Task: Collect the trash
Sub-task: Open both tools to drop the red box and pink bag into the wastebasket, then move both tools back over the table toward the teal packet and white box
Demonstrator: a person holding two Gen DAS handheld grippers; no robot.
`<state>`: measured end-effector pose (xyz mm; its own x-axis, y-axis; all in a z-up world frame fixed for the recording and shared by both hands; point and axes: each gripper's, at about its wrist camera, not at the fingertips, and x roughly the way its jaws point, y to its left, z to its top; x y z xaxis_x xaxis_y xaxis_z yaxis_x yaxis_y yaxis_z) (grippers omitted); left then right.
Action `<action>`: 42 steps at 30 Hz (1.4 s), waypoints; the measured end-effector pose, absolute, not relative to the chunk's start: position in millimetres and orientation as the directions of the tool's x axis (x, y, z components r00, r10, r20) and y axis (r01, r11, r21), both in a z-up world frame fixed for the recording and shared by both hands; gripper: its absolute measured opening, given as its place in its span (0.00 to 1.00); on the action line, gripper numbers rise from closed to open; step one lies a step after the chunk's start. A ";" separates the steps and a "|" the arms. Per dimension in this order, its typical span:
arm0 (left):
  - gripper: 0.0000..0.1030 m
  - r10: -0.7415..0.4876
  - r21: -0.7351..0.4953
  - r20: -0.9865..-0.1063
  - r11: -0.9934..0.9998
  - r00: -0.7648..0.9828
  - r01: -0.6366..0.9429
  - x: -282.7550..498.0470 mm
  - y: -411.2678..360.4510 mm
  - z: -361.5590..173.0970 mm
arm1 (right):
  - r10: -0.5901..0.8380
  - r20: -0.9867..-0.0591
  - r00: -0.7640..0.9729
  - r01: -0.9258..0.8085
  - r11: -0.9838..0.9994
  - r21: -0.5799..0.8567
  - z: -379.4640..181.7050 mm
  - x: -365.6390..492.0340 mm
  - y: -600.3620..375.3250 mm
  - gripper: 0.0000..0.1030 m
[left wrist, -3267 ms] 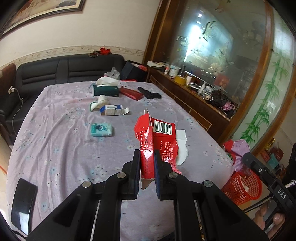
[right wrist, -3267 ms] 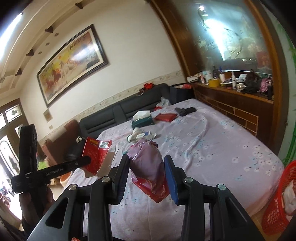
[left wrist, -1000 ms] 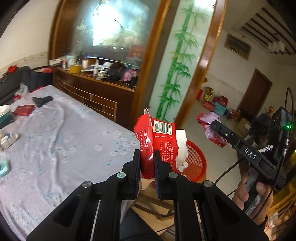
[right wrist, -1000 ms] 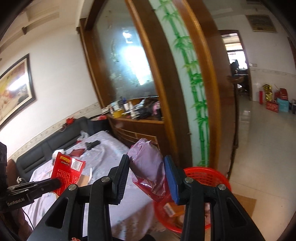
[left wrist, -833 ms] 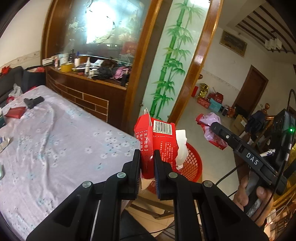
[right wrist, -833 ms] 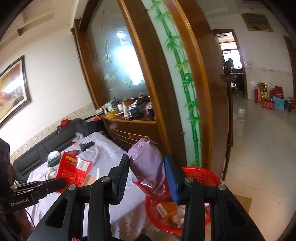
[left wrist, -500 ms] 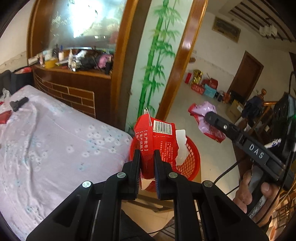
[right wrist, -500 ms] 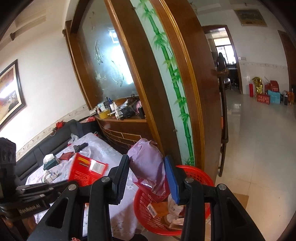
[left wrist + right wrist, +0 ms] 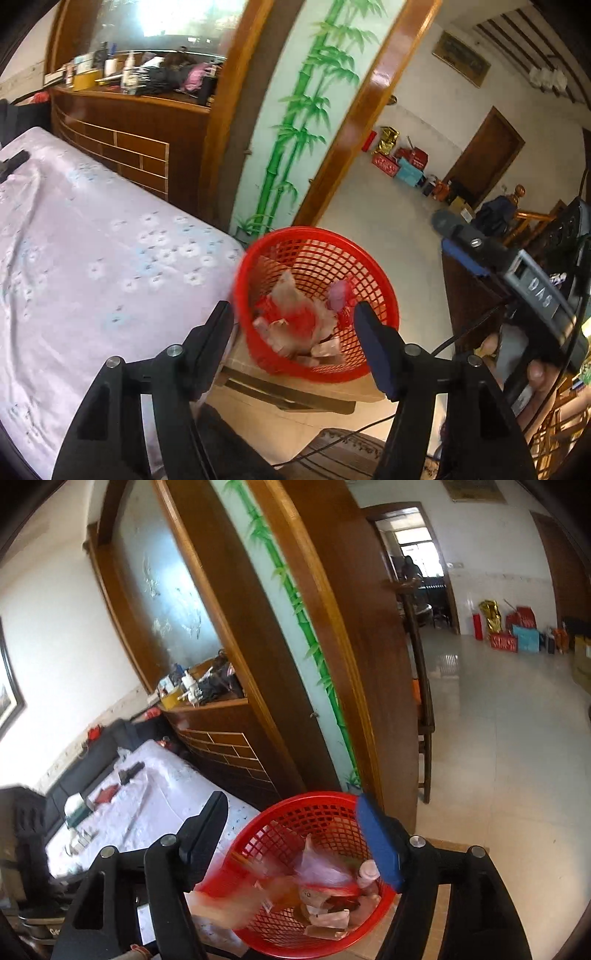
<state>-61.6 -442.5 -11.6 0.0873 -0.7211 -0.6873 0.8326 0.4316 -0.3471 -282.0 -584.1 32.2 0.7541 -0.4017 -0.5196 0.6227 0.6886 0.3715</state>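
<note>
Both grippers hang over one red basket (image 9: 373, 273), and both sets of jaws are opening with nothing between the pads.

In the left wrist view the left gripper (image 9: 293, 334) stands wide, its two fingers framing the basket: the near rim sits just past the left fingertip, and the far wall rises beyond the right one. Inside, seen through the gap, lies blurred trash: one red packet (image 9: 291, 314) near the middle with pale paper over it, and one purple bag (image 9: 338, 293) toward the right finger. Other scraps at the bottom are too smeared to count. The basket rests on one low wooden stool (image 9: 295, 384) below the jaws. To the left of the left finger spreads one table (image 9: 92, 258) under a flowered cloth. To the right of the jaws is the right gripper (image 9: 469, 247), side on, with a hand (image 9: 517, 365) around its grip.

In the right wrist view the right gripper (image 9: 291, 838) is likewise wide, two fingers astride the same basket (image 9: 314, 805). The bag (image 9: 321, 867) lies just inside the right finger, and the packet (image 9: 240, 901) shows as a red and tan streak below the left finger, over the near rim. One small capped bottle (image 9: 367, 873) sits by the right pad. The table (image 9: 155, 805) runs off beyond the left finger.
</note>
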 end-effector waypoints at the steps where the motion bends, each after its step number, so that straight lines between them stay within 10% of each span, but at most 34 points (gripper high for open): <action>1: 0.65 -0.724 -0.347 -0.683 0.441 0.100 0.827 -58.1 -432.4 -8.1 | -0.396 -0.510 0.764 0.613 0.691 0.382 34.6 -284.5 -582.8 0.76; 6: 0.80 -0.713 -0.281 -0.626 0.583 0.316 0.762 -37.6 -348.8 21.9 | -0.348 -0.455 0.820 0.533 0.753 0.386 55.4 -270.9 -554.1 0.84; 24: 0.81 -0.379 -0.192 -0.527 0.925 0.761 0.328 32.2 -66.3 72.5 | 0.249 -0.380 0.891 -0.097 0.922 0.375 91.3 -81.9 -334.6 0.90; 42: 0.81 -0.435 -0.163 -0.787 0.830 0.438 0.533 255.9 -51.6 -45.2 | 0.496 -0.501 0.709 -0.193 0.820 0.539 9.5 141.8 -279.7 0.90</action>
<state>255.9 -51.6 -45.2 0.4378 -0.4354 -0.7866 0.5328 0.8303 -0.1631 141.8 -279.7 9.5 0.7090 0.4964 -0.5009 -0.1930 0.8197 0.5393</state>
